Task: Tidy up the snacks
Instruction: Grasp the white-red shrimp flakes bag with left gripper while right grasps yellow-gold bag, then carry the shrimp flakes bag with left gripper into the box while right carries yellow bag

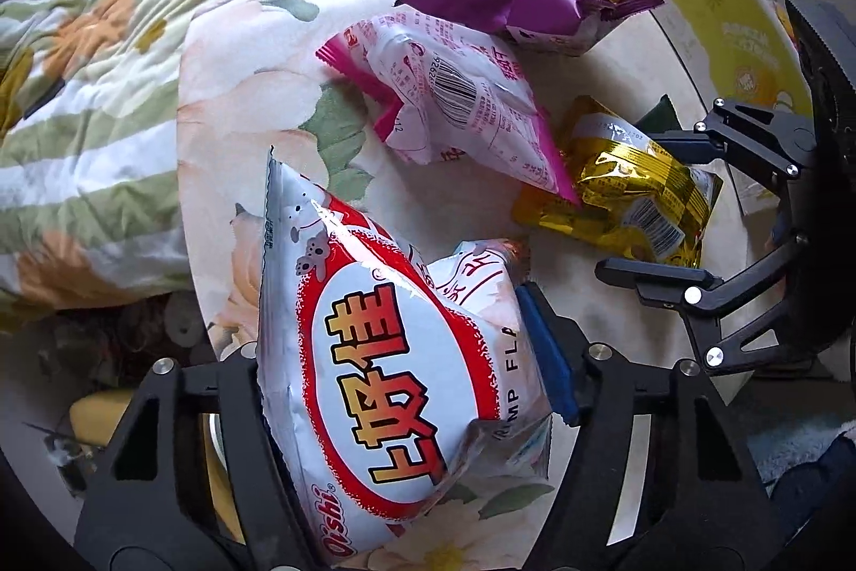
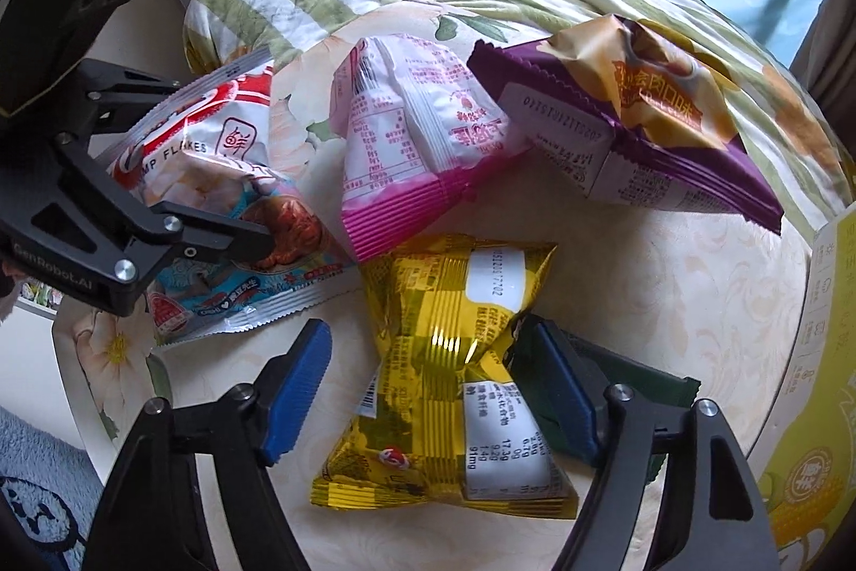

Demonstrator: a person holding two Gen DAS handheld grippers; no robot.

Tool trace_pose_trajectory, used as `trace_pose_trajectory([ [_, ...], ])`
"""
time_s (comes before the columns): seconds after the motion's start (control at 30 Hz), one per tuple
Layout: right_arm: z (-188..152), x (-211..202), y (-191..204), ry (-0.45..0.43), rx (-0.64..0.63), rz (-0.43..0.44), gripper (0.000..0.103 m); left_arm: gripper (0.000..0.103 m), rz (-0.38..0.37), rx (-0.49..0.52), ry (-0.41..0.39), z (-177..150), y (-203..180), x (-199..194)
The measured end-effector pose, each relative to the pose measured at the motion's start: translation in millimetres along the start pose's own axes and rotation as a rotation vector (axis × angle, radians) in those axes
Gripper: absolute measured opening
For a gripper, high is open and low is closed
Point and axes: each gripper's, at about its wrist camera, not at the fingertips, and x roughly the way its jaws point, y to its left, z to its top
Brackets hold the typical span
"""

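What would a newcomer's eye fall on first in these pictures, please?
First, the red-and-white shrimp flakes bag, squeezed between the left tool's pads. Next, the shiny gold packet on the cream table, standing between the right tool's blue pads. Behind lie a pink packet and a purple packet.

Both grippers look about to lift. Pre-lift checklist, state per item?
1. Left gripper pads pressing the shrimp flakes bag: ok.
2. Right gripper straddles the gold packet: ok.
3. Right pads both touching it: not ok, the pad on the picture's left stands clear.
4. Pink packet overlapping the gold packet's top corner: not ok.
5. Purple packet clear of both grippers: ok.
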Motion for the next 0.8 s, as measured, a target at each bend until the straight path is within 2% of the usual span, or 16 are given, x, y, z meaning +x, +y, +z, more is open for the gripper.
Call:
trace_pose_trajectory([
  [0.13,-1.9,0.4,4.0,0.0,-0.004,-0.027,0.064,0.064,-0.001,-0.035,-0.011,-9.7,2.1,-5.4],
  [0.2,-2.6,1.2,4.9,0.004,0.005,-0.028,0.054,0.064,-0.009,-0.053,-0.017,-14.2,4.8,-7.5],
  [0.3,-5.2,-1.0,7.8,0.006,0.01,-0.057,0.048,0.064,-0.011,-0.081,-0.027,-21.0,7.0,-12.5],
  [0.53,-15.7,-20.2,20.6,-0.019,0.029,-0.068,0.047,0.064,-0.033,-0.139,-0.063,-36.8,7.1,-32.3],
  [0.8,-35.7,-66.9,26.0,-0.091,0.15,-0.081,0.047,0.064,-0.031,-0.081,-0.151,-43.6,-20.4,-82.8],
])
